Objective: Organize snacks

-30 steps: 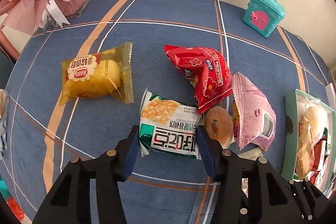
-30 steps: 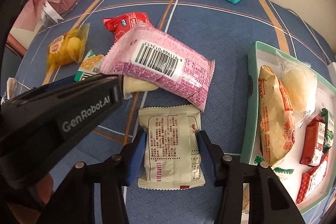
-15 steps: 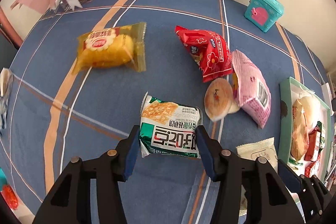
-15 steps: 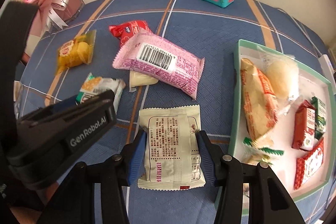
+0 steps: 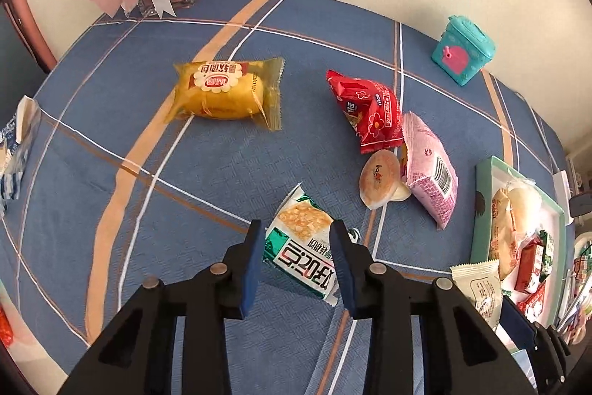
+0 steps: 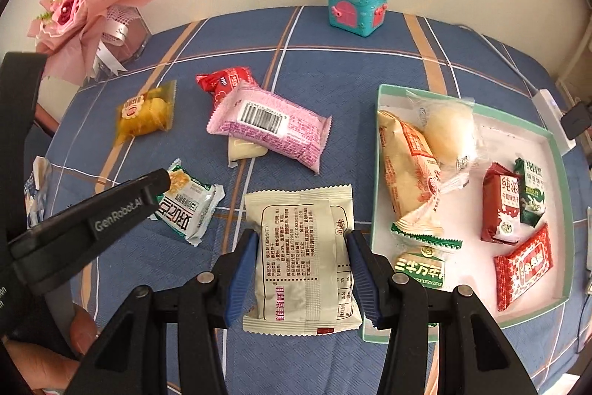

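Note:
My left gripper point(image 5: 296, 226) holds a green cracker packet point(image 5: 301, 247) clear of the blue tablecloth. Its jaws are closing, the pads press the packet's sides, and the packet sits askew between them. In the right wrist view one left finger point(image 6: 122, 206) shows, with the green packet point(image 6: 192, 206) at its tip. My right gripper point(image 6: 302, 236) is shut on a beige packet point(image 6: 301, 258), back side up, just left of the teal-rimmed tray point(image 6: 374, 195). The tray holds several wrapped snacks.
On the cloth lie a yellow cake packet point(image 5: 222, 93), a red packet point(image 5: 370, 113), a pink packet point(image 5: 431, 169) and a round jelly cup point(image 5: 381, 178). A teal toy box point(image 6: 357, 4) and a pink bouquet point(image 6: 77, 6) stand by the wall. A blue-white packet point(image 5: 14, 154) lies far left.
Both grippers have risen with their packets, so more of the table shows. The left jaws have narrowed and the green packet has turned askew. The right grip is unchanged.

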`<state>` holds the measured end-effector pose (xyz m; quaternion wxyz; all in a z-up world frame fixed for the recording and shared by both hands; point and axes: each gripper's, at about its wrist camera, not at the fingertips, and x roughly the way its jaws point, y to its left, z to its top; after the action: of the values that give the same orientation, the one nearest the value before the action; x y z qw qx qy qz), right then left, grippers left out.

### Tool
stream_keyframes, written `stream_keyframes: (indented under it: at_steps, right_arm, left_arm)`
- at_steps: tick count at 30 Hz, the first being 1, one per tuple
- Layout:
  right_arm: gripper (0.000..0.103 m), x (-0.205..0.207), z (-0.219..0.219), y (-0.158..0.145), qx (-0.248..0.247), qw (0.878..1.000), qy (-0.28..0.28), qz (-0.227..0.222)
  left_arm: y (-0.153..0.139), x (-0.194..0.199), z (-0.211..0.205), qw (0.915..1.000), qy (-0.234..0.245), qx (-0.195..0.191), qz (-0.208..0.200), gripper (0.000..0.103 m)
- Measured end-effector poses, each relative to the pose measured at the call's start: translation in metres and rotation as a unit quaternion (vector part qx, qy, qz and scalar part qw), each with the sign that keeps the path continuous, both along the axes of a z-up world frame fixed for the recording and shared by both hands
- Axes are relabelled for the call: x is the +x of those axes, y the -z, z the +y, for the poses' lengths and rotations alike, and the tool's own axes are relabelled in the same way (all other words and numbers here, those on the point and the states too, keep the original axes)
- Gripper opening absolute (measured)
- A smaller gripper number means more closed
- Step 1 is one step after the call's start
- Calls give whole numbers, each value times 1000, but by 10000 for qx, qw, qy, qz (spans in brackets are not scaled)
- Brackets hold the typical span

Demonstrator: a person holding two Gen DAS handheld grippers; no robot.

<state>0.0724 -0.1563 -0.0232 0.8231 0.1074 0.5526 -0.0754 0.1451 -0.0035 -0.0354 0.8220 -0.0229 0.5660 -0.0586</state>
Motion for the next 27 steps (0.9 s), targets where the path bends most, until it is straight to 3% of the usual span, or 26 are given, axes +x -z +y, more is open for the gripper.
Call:
stream_keyframes:
  at_steps: [3, 7, 10, 14, 19, 23, 27]
  right_arm:
    - [52, 0, -6, 3, 39, 10000, 51, 43]
    - [52, 3, -8, 13, 92, 9998, 50, 179]
    - [52, 5, -8, 22, 118, 9995, 40, 292]
    - [53, 6, -8, 27, 133, 9993, 35, 354]
    - [53, 5, -8, 28, 129, 9993, 9, 356]
    - [53, 6, -7, 29, 131, 9992, -6, 389]
    - [53, 8, -9, 30, 122, 9991, -2, 401]
  left_arm:
    - [8, 2, 2, 9999, -44, -29, 94, 40]
    - [16, 5, 7, 9997, -176, -73, 176, 67]
    - [18, 7, 9, 9995, -169, -218, 140, 74]
    - [26, 9, -1, 9997, 113, -128, 186, 76]
    - [31, 12, -15, 9983, 516, 261, 58, 77]
    - [37, 13, -20, 9975, 639, 274, 139, 87]
    - [39, 11, -25, 9962, 792, 186, 320, 87]
